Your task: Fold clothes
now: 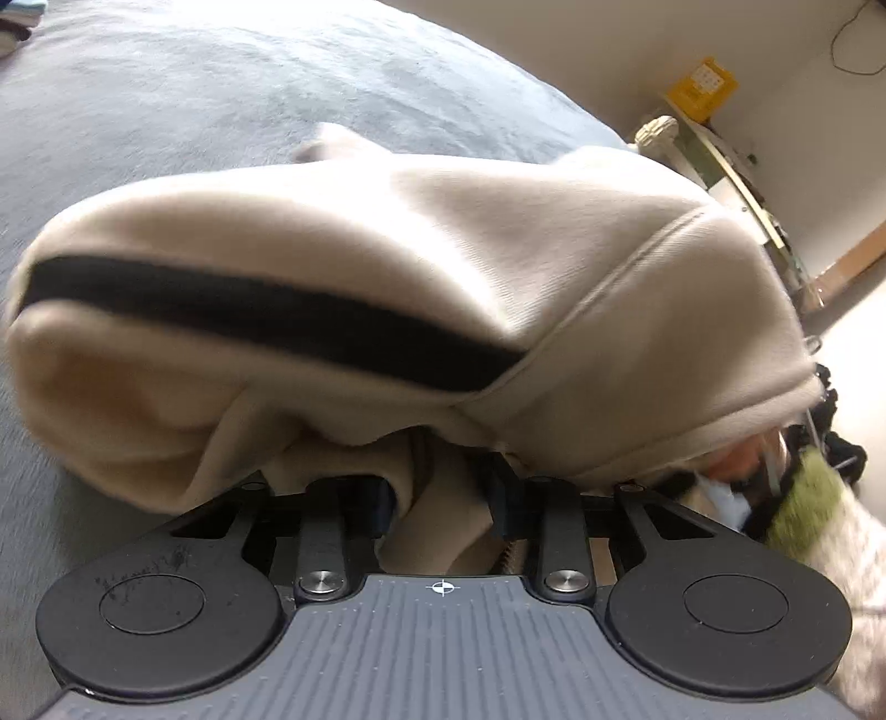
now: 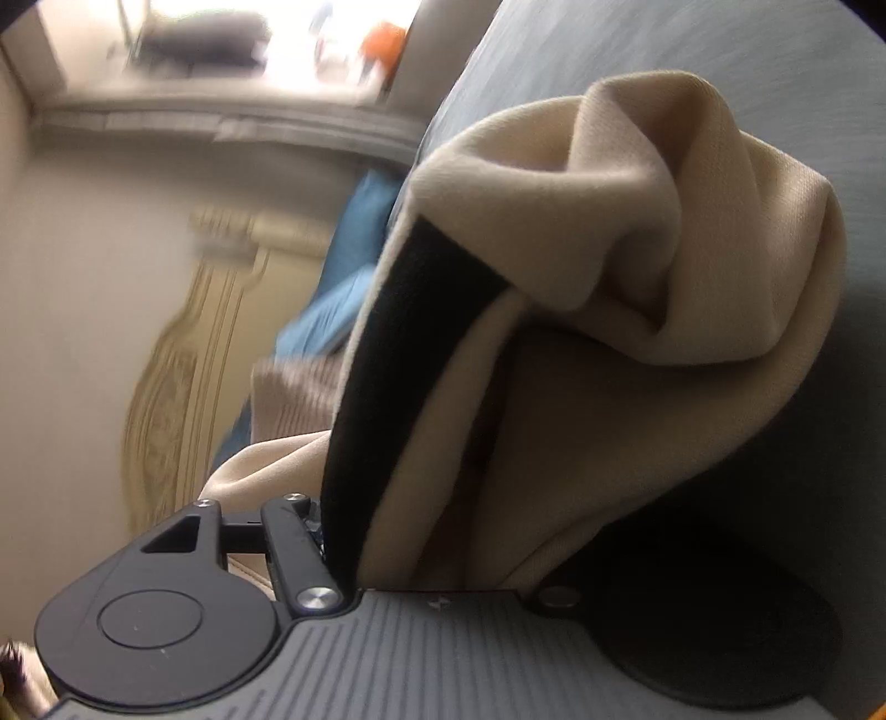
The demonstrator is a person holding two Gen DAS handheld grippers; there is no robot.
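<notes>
A beige garment (image 1: 432,249) with a black stripe (image 1: 266,315) fills both views. In the left wrist view my left gripper (image 1: 443,498) is shut on a fold of it, and the cloth drapes over the fingers above the grey bed cover (image 1: 194,99). In the right wrist view my right gripper (image 2: 398,554) is shut on the same garment (image 2: 637,249) near its black stripe (image 2: 398,376). The cloth hides the right finger and both fingertips. The view is tilted, with the bed cover (image 2: 692,44) at the upper right.
In the left wrist view a yellow box (image 1: 700,88) and a rack (image 1: 736,188) stand by the wall at the right, with dark clutter (image 1: 797,476) on the floor. In the right wrist view a blue cloth (image 2: 354,266) and a carved headboard (image 2: 183,376) are at the left.
</notes>
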